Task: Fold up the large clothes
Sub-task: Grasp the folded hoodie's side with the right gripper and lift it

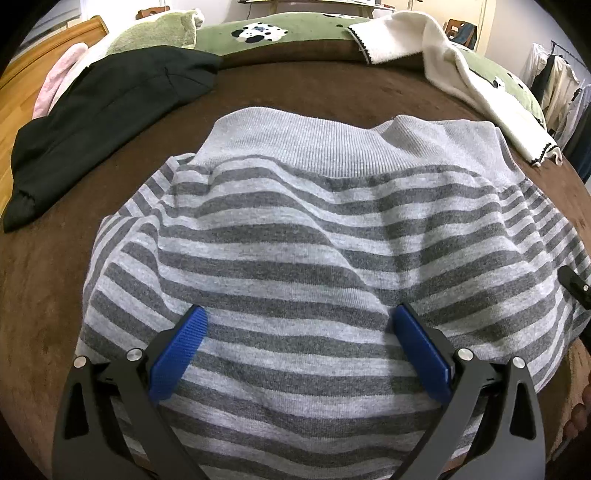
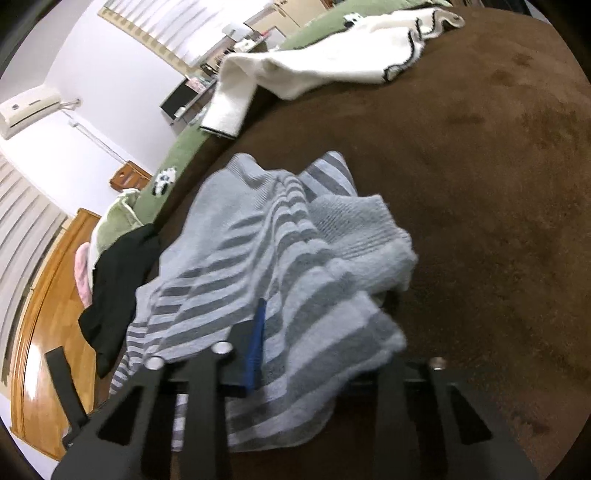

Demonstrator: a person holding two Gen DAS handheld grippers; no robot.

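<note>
A grey striped sweater (image 1: 295, 229) lies folded on the brown bed cover (image 1: 44, 295), its plain ribbed hem at the far side. My left gripper (image 1: 299, 347) is open, its blue pads (image 1: 177, 354) spread wide over the near part of the sweater. In the right wrist view the sweater (image 2: 258, 258) is bunched and partly lifted. My right gripper (image 2: 317, 332) has cloth draped between its fingers; one blue pad (image 2: 256, 343) shows, the other is hidden by the fabric. Part of the right gripper shows at the left wrist view's right edge (image 1: 576, 288).
A black garment (image 1: 110, 122) lies at the far left of the bed. A white garment with dark trim (image 1: 461, 74) lies at the far right on a green blanket (image 1: 277, 33). A wooden floor (image 2: 48, 332) lies beyond the bed's left side.
</note>
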